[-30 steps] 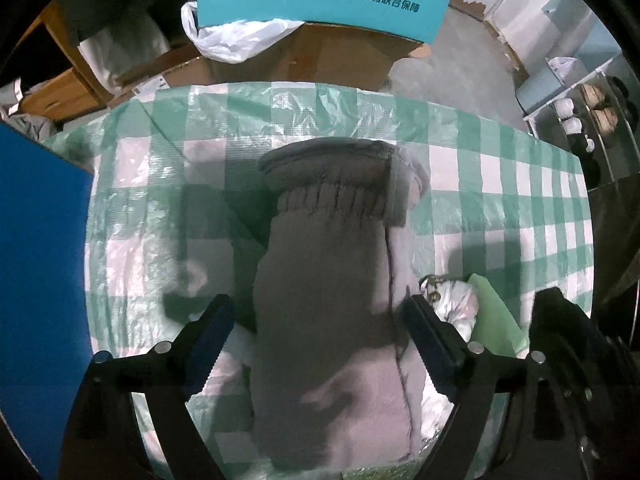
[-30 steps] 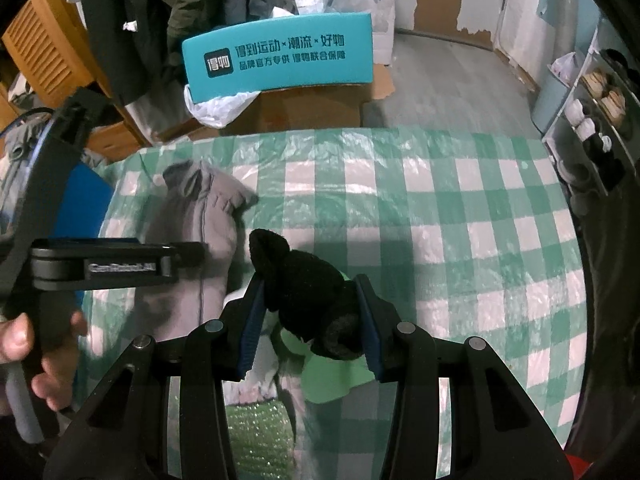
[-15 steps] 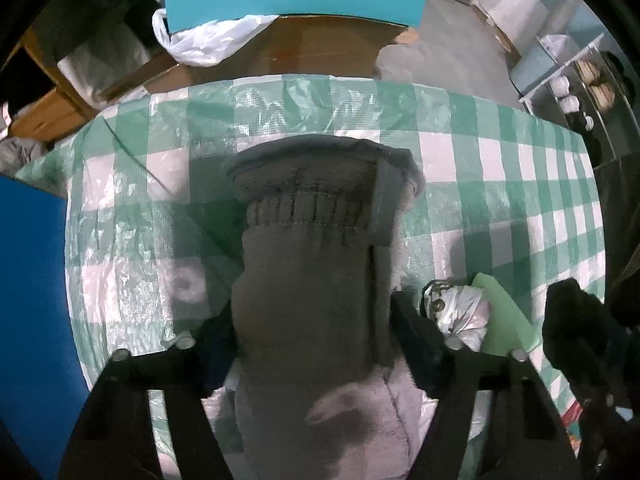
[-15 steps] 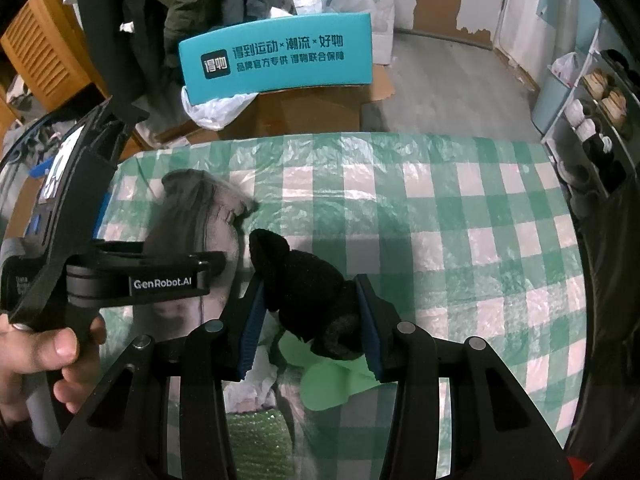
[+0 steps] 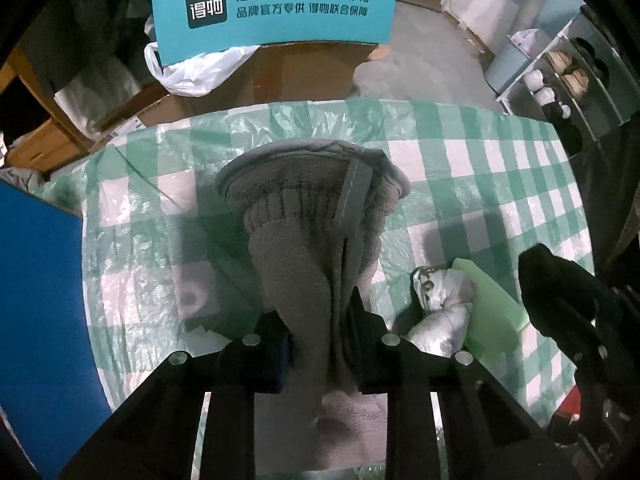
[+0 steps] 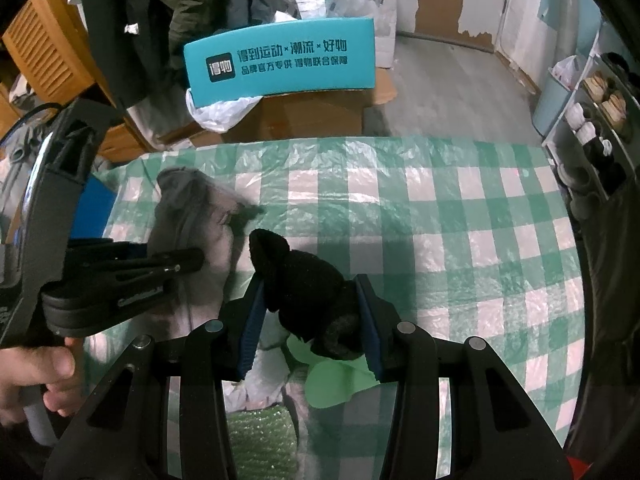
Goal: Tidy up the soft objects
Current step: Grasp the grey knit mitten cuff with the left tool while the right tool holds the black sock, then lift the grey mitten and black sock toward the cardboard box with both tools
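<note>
Over the green-checked surface (image 5: 460,168), the left claw (image 5: 322,344) is closing, pinching the grey glove (image 5: 308,216) at its middle; the right claw (image 6: 310,316) grips a black glove (image 6: 308,284).

clutter seen behind the bench

a teal printed box (image 6: 280,62) is set on a brown carton (image 6: 304,114), a white plastic bag (image 5: 192,68) is tucked beneath it; a shoe rack (image 6: 600,120) is seen at right.

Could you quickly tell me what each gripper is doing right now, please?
Left gripper: jaws closing, pinching the grey fleece glove between them.
Right gripper: closed on the black glove, holding it above the table.
</note>
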`<action>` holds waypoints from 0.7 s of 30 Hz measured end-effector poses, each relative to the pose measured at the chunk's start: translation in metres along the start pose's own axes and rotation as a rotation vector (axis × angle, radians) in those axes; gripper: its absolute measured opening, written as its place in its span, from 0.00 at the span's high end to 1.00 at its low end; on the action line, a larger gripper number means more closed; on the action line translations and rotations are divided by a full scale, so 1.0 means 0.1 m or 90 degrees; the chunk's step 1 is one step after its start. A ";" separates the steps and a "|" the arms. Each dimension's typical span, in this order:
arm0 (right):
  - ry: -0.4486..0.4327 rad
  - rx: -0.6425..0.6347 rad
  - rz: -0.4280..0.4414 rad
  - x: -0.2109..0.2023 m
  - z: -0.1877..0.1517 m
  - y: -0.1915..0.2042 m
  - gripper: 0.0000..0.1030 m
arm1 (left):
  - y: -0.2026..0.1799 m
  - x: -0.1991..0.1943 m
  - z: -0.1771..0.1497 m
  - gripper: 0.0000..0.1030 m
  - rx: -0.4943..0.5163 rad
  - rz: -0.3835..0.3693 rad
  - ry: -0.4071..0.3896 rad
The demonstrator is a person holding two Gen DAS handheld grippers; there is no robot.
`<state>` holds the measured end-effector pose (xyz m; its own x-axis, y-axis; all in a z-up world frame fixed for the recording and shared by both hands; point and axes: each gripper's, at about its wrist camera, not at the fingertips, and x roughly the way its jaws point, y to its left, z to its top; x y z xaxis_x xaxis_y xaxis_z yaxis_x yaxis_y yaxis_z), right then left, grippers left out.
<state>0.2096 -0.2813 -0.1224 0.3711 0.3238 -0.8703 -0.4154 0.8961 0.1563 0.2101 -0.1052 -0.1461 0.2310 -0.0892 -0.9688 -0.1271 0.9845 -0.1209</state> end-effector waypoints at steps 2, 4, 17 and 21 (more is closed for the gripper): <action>-0.003 0.000 -0.001 -0.01 0.01 0.02 0.59 | 0.02 -0.06 -0.02 0.78 -0.002 -0.006 -0.007; -0.008 -0.003 -0.001 -0.05 0.02 0.04 0.59 | 0.03 -0.11 -0.04 0.78 -0.002 -0.010 -0.017; -0.033 -0.013 0.001 -0.28 0.02 0.18 0.59 | 0.07 -0.51 -0.19 0.78 0.015 -0.028 -0.054; -0.040 -0.019 0.001 -0.36 0.01 0.24 0.59 | 0.10 -0.65 -0.25 0.78 0.024 -0.026 -0.068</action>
<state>0.1868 -0.2707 -0.0872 0.4220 0.3444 -0.8386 -0.4406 0.8864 0.1424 0.1699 -0.0936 -0.0901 0.3365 -0.1154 -0.9346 -0.0795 0.9854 -0.1503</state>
